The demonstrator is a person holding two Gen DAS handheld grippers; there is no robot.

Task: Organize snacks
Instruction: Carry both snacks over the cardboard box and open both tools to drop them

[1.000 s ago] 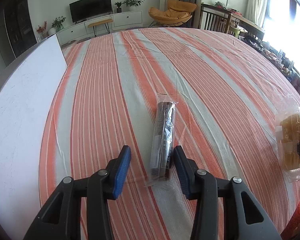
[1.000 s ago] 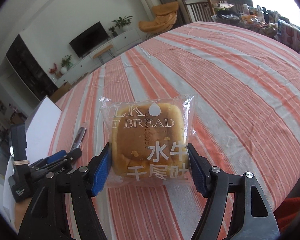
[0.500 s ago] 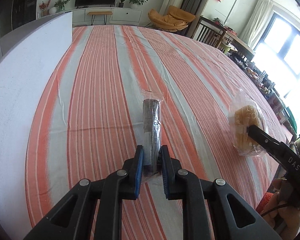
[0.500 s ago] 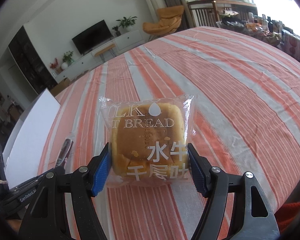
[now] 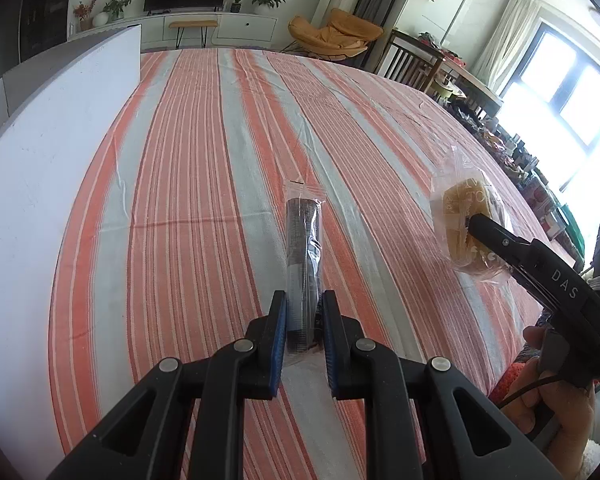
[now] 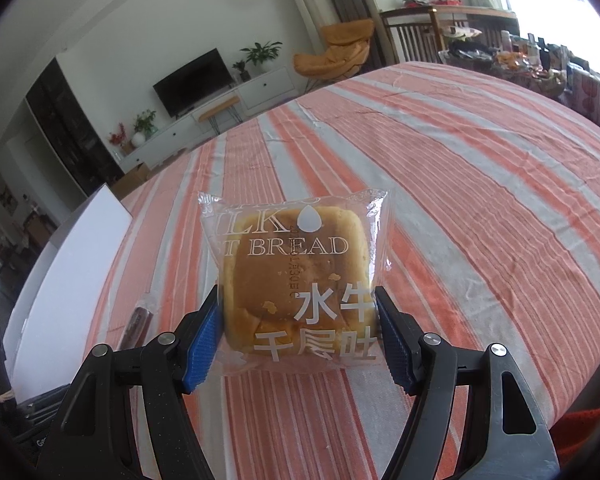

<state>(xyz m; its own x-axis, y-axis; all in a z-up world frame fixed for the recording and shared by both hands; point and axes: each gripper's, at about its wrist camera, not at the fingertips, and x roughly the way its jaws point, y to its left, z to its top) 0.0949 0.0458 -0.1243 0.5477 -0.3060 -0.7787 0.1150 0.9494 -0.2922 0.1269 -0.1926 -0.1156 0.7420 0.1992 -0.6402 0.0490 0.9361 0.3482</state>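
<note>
A long dark snack bar in clear wrap (image 5: 303, 256) points away from me over the striped tablecloth (image 5: 204, 184). My left gripper (image 5: 303, 320) is shut on its near end, blue pads pressing both sides. A packaged bread bun (image 6: 298, 280) with white lettering stands upright between the pads of my right gripper (image 6: 298, 336), which is shut on its lower half. In the left wrist view the same bread pack (image 5: 458, 224) hangs at the right in the right gripper's black finger. In the right wrist view the dark bar (image 6: 138, 322) shows low at the left.
A large white board (image 5: 40, 184) lies along the table's left side, seen too as the white board (image 6: 64, 272) in the right wrist view. A person's hand (image 5: 556, 412) holds the right gripper's handle. A chair and cluttered shelves stand beyond the far right edge.
The left gripper's jaws closed onto the dark bar's near end, and it has swung to the right with the bar. The right gripper has kept its hold on the bread with little movement.
</note>
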